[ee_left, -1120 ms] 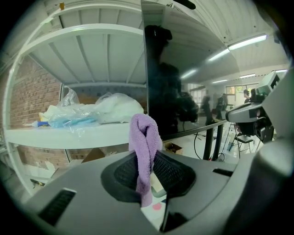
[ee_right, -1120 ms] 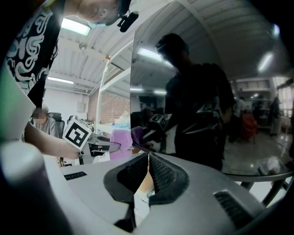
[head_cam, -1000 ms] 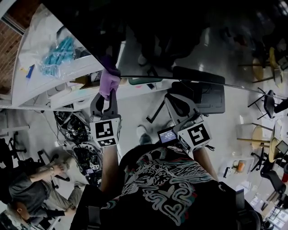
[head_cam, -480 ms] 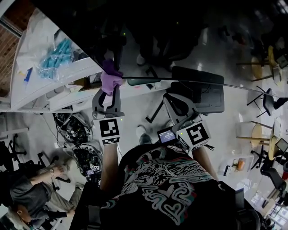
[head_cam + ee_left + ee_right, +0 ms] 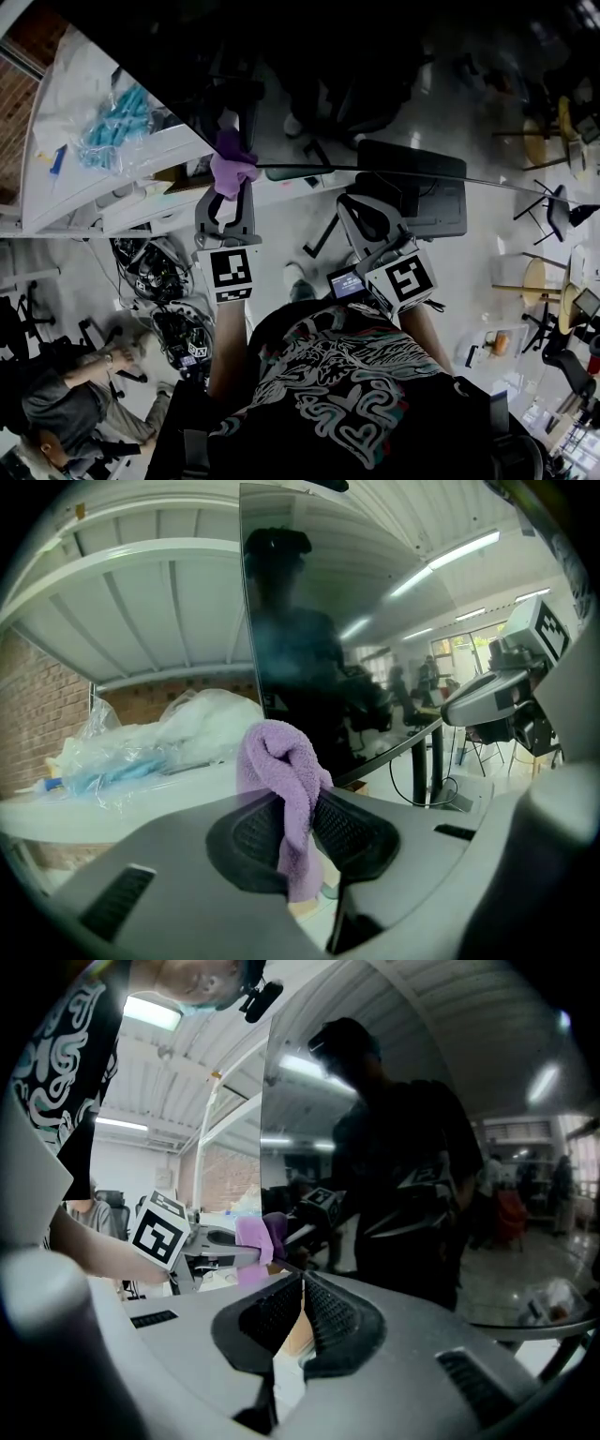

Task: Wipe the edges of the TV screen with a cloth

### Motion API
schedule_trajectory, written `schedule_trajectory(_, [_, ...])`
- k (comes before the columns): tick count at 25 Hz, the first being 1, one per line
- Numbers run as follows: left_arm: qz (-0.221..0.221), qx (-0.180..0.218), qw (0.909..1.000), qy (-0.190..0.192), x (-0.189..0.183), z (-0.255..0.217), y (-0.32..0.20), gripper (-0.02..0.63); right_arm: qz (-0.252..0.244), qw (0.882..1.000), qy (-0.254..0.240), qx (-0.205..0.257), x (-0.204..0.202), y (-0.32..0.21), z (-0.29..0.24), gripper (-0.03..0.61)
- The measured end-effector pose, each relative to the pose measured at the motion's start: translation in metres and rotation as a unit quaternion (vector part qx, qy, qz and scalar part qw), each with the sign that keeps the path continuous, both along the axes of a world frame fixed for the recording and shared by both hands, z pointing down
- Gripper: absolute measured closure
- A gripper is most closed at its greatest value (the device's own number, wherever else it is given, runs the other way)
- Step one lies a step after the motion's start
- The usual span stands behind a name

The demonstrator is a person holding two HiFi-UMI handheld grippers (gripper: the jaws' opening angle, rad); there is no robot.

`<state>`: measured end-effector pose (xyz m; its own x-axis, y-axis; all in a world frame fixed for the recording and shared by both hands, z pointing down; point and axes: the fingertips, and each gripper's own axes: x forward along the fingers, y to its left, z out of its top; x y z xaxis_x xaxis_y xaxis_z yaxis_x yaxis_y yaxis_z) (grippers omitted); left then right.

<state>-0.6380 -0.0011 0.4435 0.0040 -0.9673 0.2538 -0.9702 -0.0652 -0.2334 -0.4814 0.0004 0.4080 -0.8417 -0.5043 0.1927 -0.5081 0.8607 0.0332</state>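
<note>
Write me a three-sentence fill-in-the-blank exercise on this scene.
The left hand-held gripper is shut on a soft ____ terry cloth. The right hand-held gripper's jaws stand ____, holding nothing. The dark, glossy TV screen shows the person's dim ____.
Missing words: purple; together; reflection.

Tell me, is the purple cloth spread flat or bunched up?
Bunched up: the purple cloth sits crumpled between the left tool's jaws, a folded lump sticking out.
</note>
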Motion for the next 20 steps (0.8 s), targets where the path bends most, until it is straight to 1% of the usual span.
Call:
schedule_trajectory(12, [0.011,0.002,0.9999,0.011,0.0047,0.0002,-0.0033,0.528,0.008,1.000,0.002,-0.002,0.0016,-0.0024,0.0010,0.545])
schedule_trajectory(20, [0.020,0.001,0.9997,0.011,0.0072,-0.0008,-0.0030,0.528,0.011,1.000,0.000,-0.002,-0.0014,-0.0008,0.0012,0.545])
